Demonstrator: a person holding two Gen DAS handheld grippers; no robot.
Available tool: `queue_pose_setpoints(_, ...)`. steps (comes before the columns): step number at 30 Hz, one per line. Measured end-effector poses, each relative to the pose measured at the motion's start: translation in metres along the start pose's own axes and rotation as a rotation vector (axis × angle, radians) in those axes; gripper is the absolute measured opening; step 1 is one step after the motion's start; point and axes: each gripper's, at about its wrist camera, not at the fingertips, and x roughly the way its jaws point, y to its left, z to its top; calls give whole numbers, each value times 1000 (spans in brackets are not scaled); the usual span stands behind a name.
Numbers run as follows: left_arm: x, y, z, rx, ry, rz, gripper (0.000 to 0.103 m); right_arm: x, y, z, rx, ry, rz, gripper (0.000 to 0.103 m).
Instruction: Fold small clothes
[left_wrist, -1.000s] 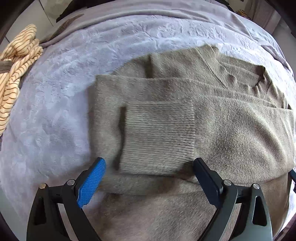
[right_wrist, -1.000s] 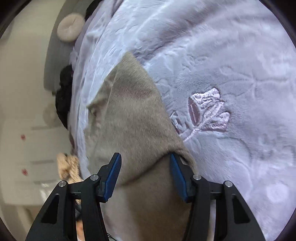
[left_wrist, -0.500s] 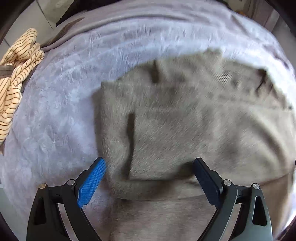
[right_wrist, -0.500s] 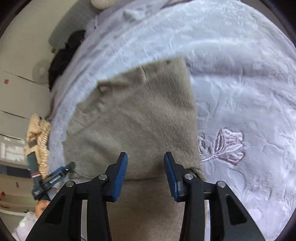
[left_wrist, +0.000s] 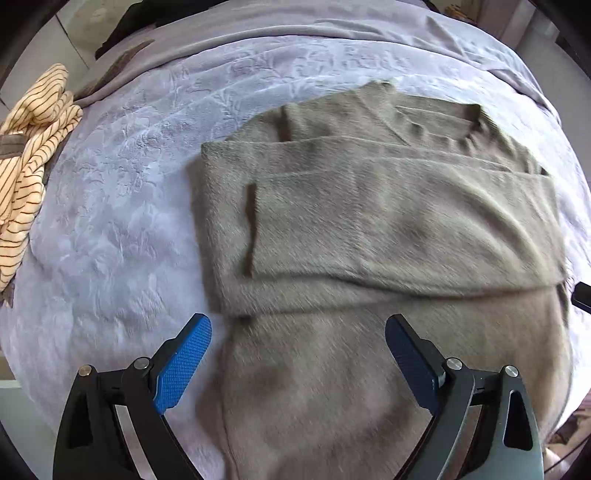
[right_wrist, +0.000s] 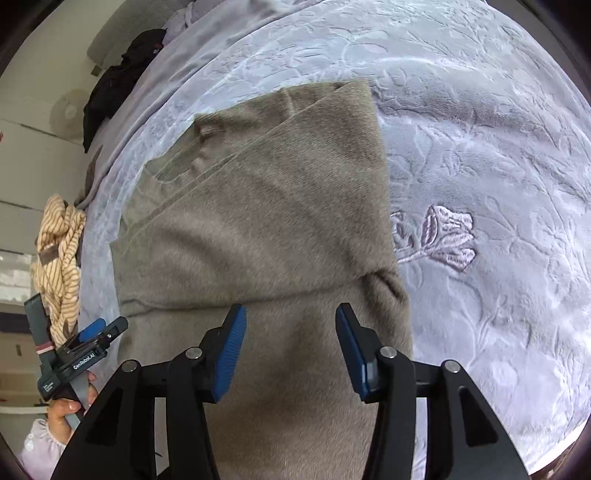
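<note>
Folding stage: the taupe sweater (left_wrist: 369, 229) is laid flat on the lavender embossed blanket (left_wrist: 122, 206), both sleeves already crossed over the chest; judged, the lengthwise fold of hem toward collar is next.
Left gripper (left_wrist: 297, 356): spread wide above the sweater's lower left edge, nothing pinched between the pads.
Right gripper (right_wrist: 290, 352): jaws have just been opening; held partly apart over the lower body, cloth seen below them but not clamped.
Grasp advice: the two bottom corners are best taken at matching height, each pinch catching all layers, so the hem is lifted evenly.
Carry advice: the hem is best brought straight toward the collar (left_wrist: 436, 122) so the crossed sleeves are not dragged askew.
Risk: the fuzzy knit is likely to slip or bunch if only the top layer is caught.
Bystander item: the striped garment (left_wrist: 29, 158) is left at the blanket's edge, well apart.
</note>
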Motion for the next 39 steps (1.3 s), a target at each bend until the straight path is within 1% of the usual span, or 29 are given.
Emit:
queue_pose_setpoints(3, -8, -6, -7, 13, 12, -16, 96, -5, 14, -10, -36, 15, -9, 56)
queue_pose_setpoints(4, -11, -9, -10, 17, 16, -20, 96, -6, 18, -13, -44, 20, -10, 61)
queue_pose_setpoints(6, -18, -16, -18, 25, 27, -30, 96, -9, 25, -20, -61, 28, -16, 66)
queue_pose_setpoints(12, -30, -29, -36, 37, 57, -61, 96, -17, 35, -40, -64, 50, -23, 69)
queue_pose_setpoints(17, -34, -39, -45, 57, 76, -74, 96, -19, 36, -53, -48, 70, -26, 69)
queue_pose_setpoints(21, -36, -45, -46, 71, 83, -73, 96, -18, 33, -57, -33, 80, -26, 70)
queue_pose_setpoints(31, -34, -62, -47, 85, 113, -56, 96, -13, 24, -59, -38, 101, -19, 70)
queue_pose_setpoints(39, -34, -86, -44, 94, 130, -38, 96, -12, 10, -56, -44, 128, 2, 70)
